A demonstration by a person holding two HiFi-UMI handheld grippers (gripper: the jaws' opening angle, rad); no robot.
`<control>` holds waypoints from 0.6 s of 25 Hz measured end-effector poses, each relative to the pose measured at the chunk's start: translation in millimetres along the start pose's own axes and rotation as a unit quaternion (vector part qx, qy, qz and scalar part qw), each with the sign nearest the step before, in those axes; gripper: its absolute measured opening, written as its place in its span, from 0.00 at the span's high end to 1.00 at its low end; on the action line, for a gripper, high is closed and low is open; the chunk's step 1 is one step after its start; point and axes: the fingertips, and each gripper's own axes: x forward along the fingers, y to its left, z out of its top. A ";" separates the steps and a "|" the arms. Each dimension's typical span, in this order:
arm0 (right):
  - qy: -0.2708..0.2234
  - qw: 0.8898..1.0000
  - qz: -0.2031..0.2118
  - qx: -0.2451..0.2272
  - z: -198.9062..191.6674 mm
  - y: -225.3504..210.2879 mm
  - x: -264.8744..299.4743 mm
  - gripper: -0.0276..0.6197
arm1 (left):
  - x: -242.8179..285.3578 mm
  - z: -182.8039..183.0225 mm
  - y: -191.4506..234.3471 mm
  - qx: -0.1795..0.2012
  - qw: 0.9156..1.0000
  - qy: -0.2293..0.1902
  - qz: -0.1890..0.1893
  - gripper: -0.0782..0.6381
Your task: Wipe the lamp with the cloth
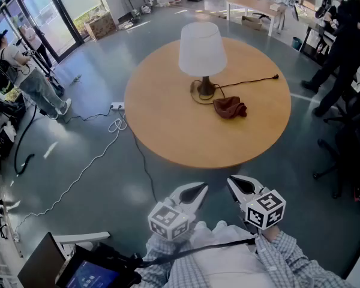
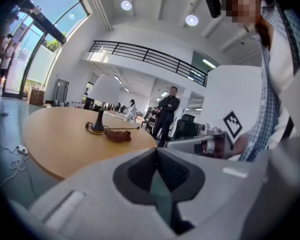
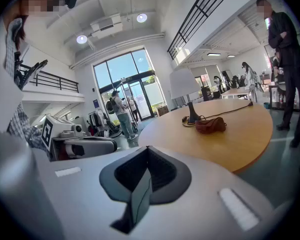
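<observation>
Both left claw (image 1: 198,191) and right claw (image 1: 235,185) are closed, empty; the lamp shade (image 1: 202,50) hides its stem.

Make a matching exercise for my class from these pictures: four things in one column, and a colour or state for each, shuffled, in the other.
Things
1. lampshade
2. cloth
3. table
4. cord

Colour or state
A. dark red, crumpled
B. black, lying across the tabletop
C. round, light wood
D. white

Pairs: 1-D, 2-A, 3-C, 4-B
</observation>
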 end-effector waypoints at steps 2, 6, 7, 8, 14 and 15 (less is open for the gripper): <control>0.002 1.000 -0.002 0.000 -1.7 0.2 -1.1 0.95 | -0.8 -1.2 -1.5 -0.002 1.000 0.001 -0.001 0.88; 0.004 1.000 -0.002 0.000 -2.7 2.3 -2.2 0.95 | -2.6 -0.8 -4.1 0.011 1.000 0.003 0.001 0.88; 0.004 1.000 -0.002 0.001 -3.2 2.5 -2.4 0.95 | -2.6 -1.1 -4.8 0.016 1.000 0.004 0.001 0.88; 0.005 1.000 -0.002 0.001 -4.2 2.1 -2.5 0.95 | -2.3 -1.8 -5.8 0.019 1.000 0.005 0.000 0.88; 0.012 1.000 -0.005 0.001 -7.3 2.2 -4.1 0.95 | -2.1 -3.8 -10.8 0.017 1.000 0.011 -0.006 0.88; 0.013 1.000 -0.006 0.002 -7.1 2.2 -4.3 0.95 | -2.3 -3.3 -11.0 0.017 1.000 0.012 -0.006 0.88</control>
